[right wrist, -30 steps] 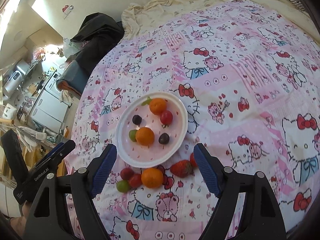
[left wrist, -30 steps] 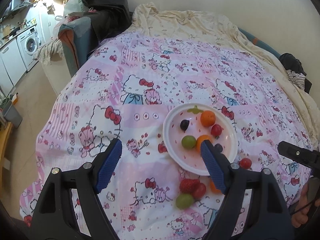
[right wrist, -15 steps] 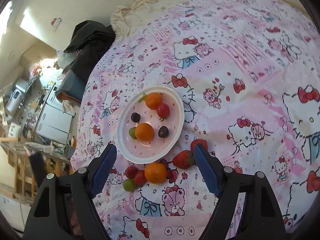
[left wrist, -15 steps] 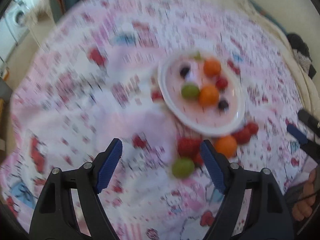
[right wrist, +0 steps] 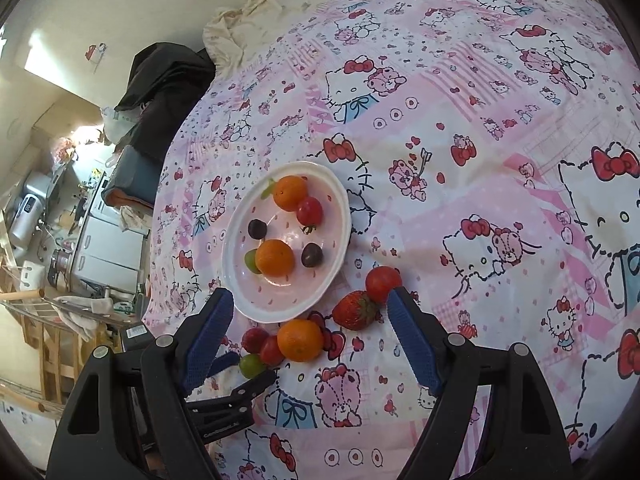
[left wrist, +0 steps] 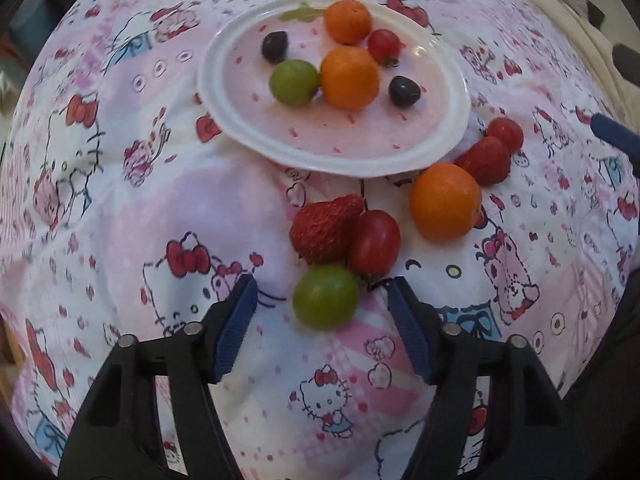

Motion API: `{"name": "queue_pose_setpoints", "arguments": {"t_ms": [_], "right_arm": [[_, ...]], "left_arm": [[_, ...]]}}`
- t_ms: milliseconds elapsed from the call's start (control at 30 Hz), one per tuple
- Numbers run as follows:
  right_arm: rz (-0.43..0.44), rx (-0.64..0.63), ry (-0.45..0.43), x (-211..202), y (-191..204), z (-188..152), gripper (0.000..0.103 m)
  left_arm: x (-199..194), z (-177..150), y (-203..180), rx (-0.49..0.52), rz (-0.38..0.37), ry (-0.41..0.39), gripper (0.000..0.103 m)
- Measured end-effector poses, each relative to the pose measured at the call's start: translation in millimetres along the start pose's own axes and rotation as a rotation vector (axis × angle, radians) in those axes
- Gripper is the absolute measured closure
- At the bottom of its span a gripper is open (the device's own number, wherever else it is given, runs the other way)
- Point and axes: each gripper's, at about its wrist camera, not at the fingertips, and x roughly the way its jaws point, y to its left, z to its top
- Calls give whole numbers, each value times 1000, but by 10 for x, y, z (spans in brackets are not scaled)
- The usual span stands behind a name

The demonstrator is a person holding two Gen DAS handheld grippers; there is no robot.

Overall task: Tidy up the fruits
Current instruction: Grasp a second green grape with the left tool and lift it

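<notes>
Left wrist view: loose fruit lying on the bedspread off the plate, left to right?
Green grape → strawberry → red cherry tomato → orange → second strawberry → small red tomato. The open left gripper brackets the grape.

Your left gripper (left wrist: 321, 294) and right gripper (right wrist: 309, 308) are alike: matte black angular frames with triangular cut-outs, silver round screw heads at the finger bases, and long fingers (left wrist: 236, 326) faced with ribbed dark-blue pads (right wrist: 412, 340).
</notes>
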Motion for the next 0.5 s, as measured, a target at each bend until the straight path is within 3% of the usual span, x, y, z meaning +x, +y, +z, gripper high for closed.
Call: {"name": "queue_pose_setpoints", "arguments": {"t_ms": [67, 233, 500], "right_arm": [[1, 8, 0, -7, -21, 2, 21], [7, 9, 1, -9, -16, 3, 21], [-4, -13, 19, 25, 23, -18, 21]], "left_arm": [[-2, 2, 5, 2, -11, 0, 52], [0, -5, 48, 7, -32, 13, 76], [-396, -126, 301, -72, -81, -11, 77]]}}
